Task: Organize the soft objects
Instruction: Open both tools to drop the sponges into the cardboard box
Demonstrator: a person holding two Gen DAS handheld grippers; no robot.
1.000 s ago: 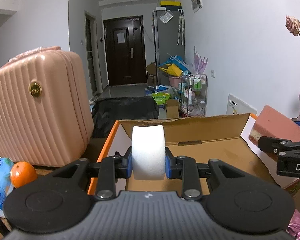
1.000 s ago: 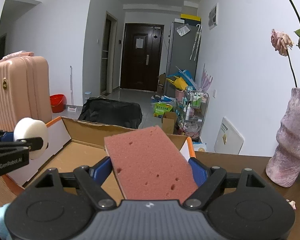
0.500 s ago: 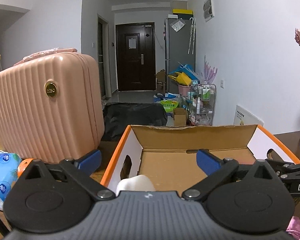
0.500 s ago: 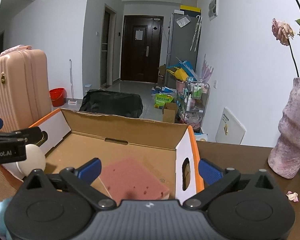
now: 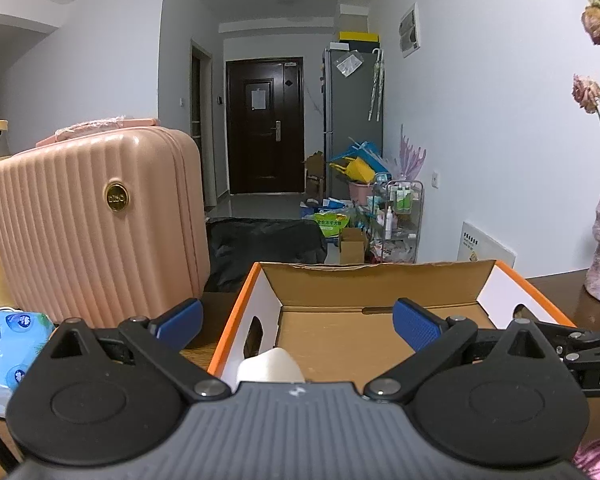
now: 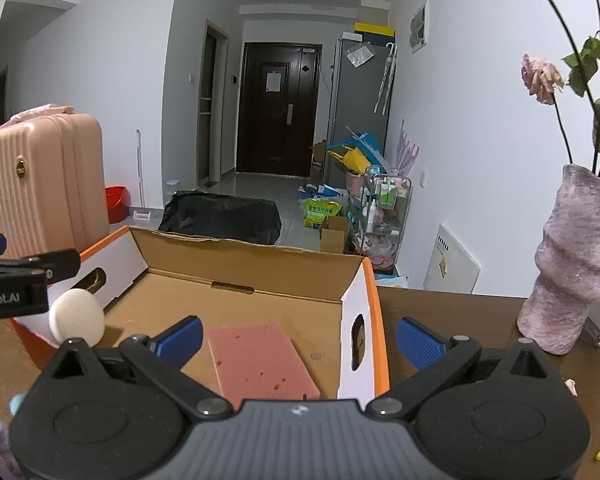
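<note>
An open cardboard box [image 5: 380, 276] [image 6: 260, 272] with orange edges stands on the dark wooden table. A white foam round [image 5: 270, 366] [image 6: 76, 316] rests in its near left corner. Flat on the box floor lies a pink sponge block [image 6: 256, 360]. My left gripper [image 5: 296, 322] is open, its blue pads wide apart above the near rim with nothing between them. The right gripper [image 6: 298, 338] is open too, straddling the box's right wall, empty. Part of the other gripper shows at the edge of each view.
A pink ribbed suitcase [image 5: 96, 220] stands left of the box. A blue tissue pack [image 5: 8, 340] lies at the near left. A purple vase [image 6: 572, 272] with dried roses stands on the table to the right. Beyond is a hallway with clutter.
Both grippers opened and let go: the white foam round and the pink sponge dropped into the box. Both grippers have drawn back and risen a little.
</note>
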